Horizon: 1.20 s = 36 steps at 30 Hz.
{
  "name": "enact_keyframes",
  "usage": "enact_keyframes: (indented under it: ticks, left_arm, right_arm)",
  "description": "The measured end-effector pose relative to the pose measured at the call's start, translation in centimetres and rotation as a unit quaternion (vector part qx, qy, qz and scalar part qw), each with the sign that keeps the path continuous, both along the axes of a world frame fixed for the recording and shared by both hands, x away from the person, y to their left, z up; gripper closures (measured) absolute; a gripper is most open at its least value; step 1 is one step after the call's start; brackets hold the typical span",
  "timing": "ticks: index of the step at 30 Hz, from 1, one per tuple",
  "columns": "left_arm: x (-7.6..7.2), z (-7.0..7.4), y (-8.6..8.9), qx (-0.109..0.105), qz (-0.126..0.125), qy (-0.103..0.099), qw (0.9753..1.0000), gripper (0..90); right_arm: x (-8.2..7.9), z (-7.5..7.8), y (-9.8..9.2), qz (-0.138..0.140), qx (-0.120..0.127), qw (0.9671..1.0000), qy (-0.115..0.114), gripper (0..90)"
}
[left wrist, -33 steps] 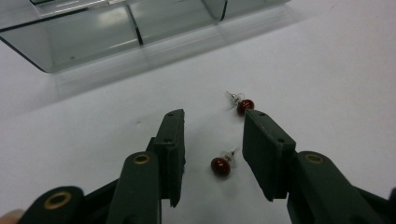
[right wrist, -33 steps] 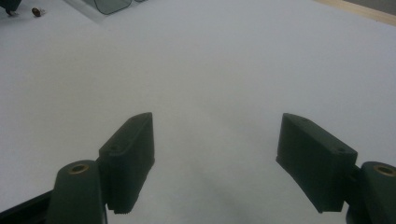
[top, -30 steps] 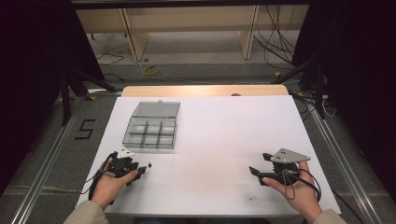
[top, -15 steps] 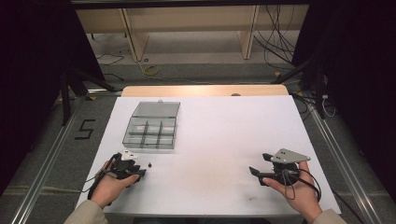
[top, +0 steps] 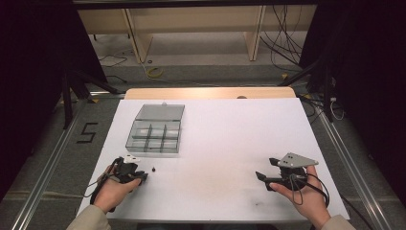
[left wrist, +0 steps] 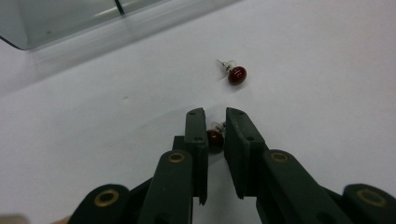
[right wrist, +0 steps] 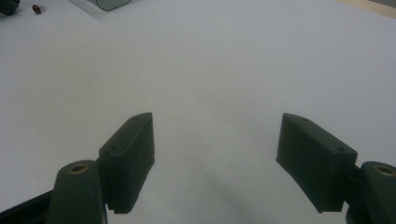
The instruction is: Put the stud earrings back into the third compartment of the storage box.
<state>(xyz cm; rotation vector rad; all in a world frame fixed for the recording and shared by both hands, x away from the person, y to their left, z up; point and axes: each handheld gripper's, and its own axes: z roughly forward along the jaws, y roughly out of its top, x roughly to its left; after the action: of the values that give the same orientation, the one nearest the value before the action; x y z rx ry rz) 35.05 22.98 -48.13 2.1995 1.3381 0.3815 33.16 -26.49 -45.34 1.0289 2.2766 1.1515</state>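
Note:
Two small dark red stud earrings lie on the white table (top: 225, 143). One earring (left wrist: 215, 138) sits between the jaws of my left gripper (left wrist: 215, 122), which have closed in on its bead at table level. The other earring (left wrist: 236, 74) (top: 153, 168) rests free a little beyond the jaw tips. My left gripper (top: 140, 178) is at the table's front left, just in front of a clear compartment box (top: 155, 130). Over bare table at the front right, my right gripper (top: 264, 181) (right wrist: 215, 140) has its jaws wide apart with nothing between them.
The clear box (left wrist: 56, 18) has an open lid and several compartments, and stands close behind the earrings. A wooden strip (top: 210, 92) runs along the table's far edge. Cables trail from both grippers toward the front edge.
My left gripper has edged slightly forward and to the right, onto the nearer earring. The right gripper has stayed where it was.

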Motion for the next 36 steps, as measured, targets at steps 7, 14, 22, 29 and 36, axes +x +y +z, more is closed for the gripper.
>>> enact_keyframes:
  ticks: [7,14,22,29,36]
  left_arm:
    - [0.1,0.0,0.2,-0.014,0.001,-0.002,0.9999,78.8]
    - [0.0,0.5,0.1,-0.018,-0.002,-0.013,0.9998,78.8]
    - [0.1,0.9,0.2,-0.026,0.004,-0.027,0.9993,78.8]
    - [0.5,1.5,0.0,-0.037,0.01,-0.043,0.9983,78.8]
    - [1.1,2.1,-0.4,-0.042,0.013,-0.056,0.9975,78.8]
  right_arm:
    - [0.1,0.0,0.0,0.001,0.001,1.0,0.0,28.1]
    - [0.0,0.0,-0.1,0.001,0.001,1.0,0.0,28.3]
    - [0.0,0.0,0.0,0.001,0.0,1.0,0.0,28.2]
    - [0.1,0.0,0.0,0.002,0.0,1.0,0.0,28.2]
    - [0.1,-0.1,0.0,0.002,-0.001,1.0,0.001,28.2]
